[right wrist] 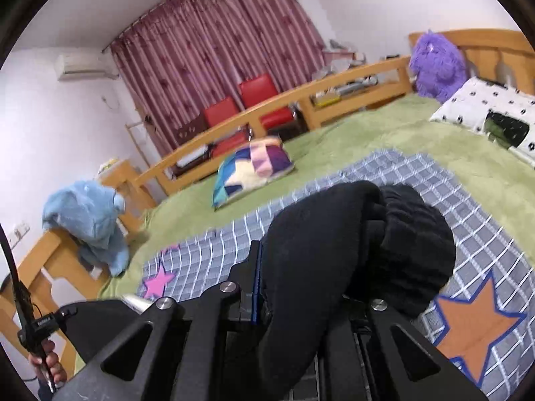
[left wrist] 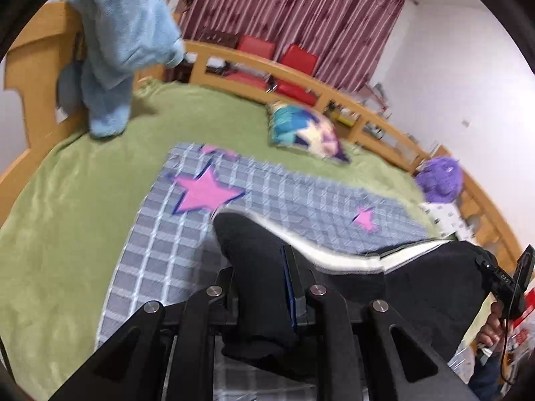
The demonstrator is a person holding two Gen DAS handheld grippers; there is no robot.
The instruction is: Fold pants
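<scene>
- The left gripper (left wrist: 264, 287) is clamped on a bunched end of the black pants (left wrist: 334, 267), with dark cloth filling the space between its two fingers.
- In the left wrist view the pants run from that pinch across to the right, their long axis stretched sideways toward the right gripper (left wrist: 505, 284), which shows at the right edge with the person's hand (left wrist: 493, 330) below it.
- A white stripe (left wrist: 321, 250) follows the upper edge of the garment along this axis.
- The right gripper (right wrist: 314, 260) is closed on the other end of the pants (right wrist: 351, 250), where thick, ribbed folds bulge up and over to the right of its fingers.
- Both held ends are lifted off the bed; whether the middle of the pants touches the cloth below cannot be told.
- Beneath the pants lies a grey checked blanket (left wrist: 160, 254) with pink stars (left wrist: 207, 190) and, in the right wrist view, an orange star (right wrist: 474, 327).
- The blanket is spread on a green bedcover (left wrist: 67, 217) inside a wooden bed frame (left wrist: 334, 100).
- A patchwork pillow (left wrist: 307, 130) lies on the bedcover beyond the blanket.
- A light blue garment (left wrist: 117, 43) hangs over the footboard corner.
- A purple plush toy (right wrist: 434, 63) sits by the headboard, beside a white spotted pillow (right wrist: 478, 107).
- Two red chairs (right wrist: 247, 107) stand behind the bed rail, before maroon curtains (right wrist: 217, 46).
</scene>
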